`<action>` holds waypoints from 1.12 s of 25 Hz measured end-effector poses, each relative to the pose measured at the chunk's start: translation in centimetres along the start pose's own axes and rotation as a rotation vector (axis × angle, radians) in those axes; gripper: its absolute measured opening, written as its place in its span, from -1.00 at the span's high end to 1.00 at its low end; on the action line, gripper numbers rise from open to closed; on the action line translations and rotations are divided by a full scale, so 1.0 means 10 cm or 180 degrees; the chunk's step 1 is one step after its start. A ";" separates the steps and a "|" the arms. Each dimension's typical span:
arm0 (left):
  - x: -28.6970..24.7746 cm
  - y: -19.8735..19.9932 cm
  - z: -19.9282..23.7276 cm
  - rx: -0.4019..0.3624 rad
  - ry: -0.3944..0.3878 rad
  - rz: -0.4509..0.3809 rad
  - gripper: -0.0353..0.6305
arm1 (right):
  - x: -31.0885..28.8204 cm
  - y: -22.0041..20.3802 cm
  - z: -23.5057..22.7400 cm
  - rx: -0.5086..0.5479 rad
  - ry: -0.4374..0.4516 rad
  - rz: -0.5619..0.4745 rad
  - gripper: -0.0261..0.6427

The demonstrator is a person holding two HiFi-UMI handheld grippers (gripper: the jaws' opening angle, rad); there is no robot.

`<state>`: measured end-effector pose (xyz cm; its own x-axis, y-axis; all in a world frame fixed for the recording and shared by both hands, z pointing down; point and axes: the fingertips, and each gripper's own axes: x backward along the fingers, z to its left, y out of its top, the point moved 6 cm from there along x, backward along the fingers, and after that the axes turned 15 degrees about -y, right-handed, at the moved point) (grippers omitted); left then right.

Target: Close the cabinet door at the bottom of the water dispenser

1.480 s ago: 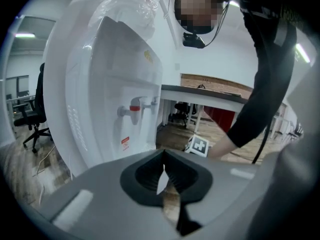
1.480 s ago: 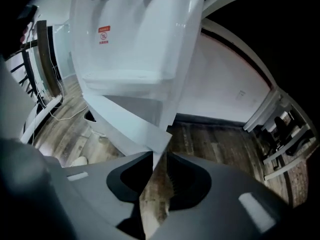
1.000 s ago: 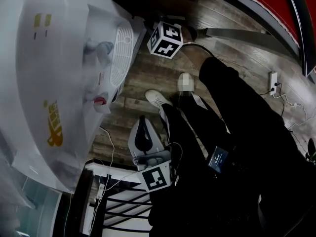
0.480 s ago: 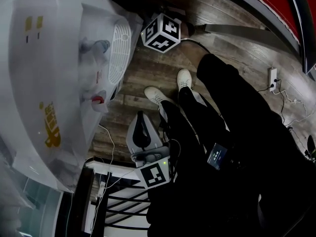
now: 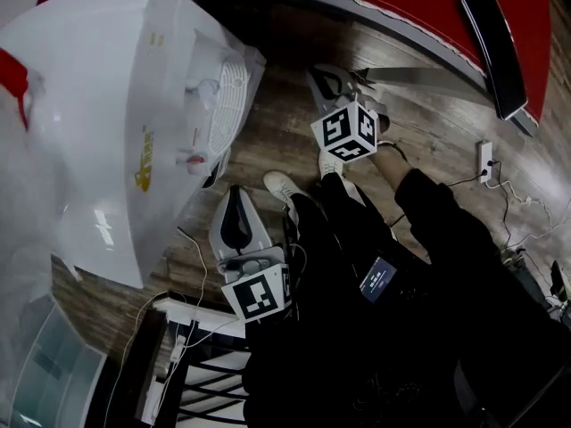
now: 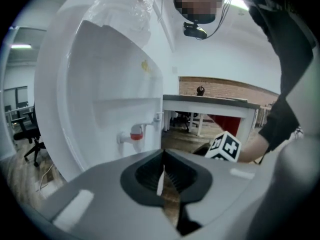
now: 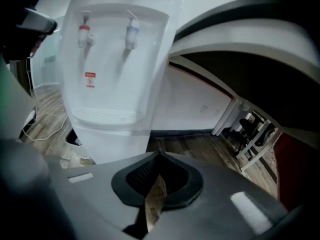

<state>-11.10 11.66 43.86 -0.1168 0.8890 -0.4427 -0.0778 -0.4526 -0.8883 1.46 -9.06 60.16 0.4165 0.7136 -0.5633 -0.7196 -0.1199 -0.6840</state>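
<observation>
Right claw (image 5: 328, 83) rose, closing empty; base of dispenser (image 5: 134, 150) cut off.

The water dispenser (image 5: 107, 105) has a smooth, glossy white plastic casing that throws back the light, and its drip grille (image 5: 234, 105) is slotted white plastic. The floor (image 5: 428, 123) is matt, grainy wood plank. The left gripper (image 6: 162, 174) and right gripper (image 7: 155, 179) have matt grey plastic shells with black ribbed pads (image 6: 147, 174). The person's trousers (image 5: 357, 266) are dark matt cloth.
</observation>
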 end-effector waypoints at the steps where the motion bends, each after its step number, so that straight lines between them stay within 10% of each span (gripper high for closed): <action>1: 0.02 0.08 0.01 -0.0021 0.0019 -0.0060 0.87 | 0.14 0.02 -0.02 0.0033 0.0047 -0.0035 0.92; 28: 1.80 2.28 0.15 -0.0054 0.0484 -0.0992 0.87 | 3.42 2.68 -1.49 -0.1460 -0.0184 -0.1229 0.93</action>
<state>-16.50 17.21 15.87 0.0589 0.9851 -0.1617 -0.0698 -0.1575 -0.9850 4.72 1.88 15.69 0.5599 0.7996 -0.2171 -0.2040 -0.1209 -0.9715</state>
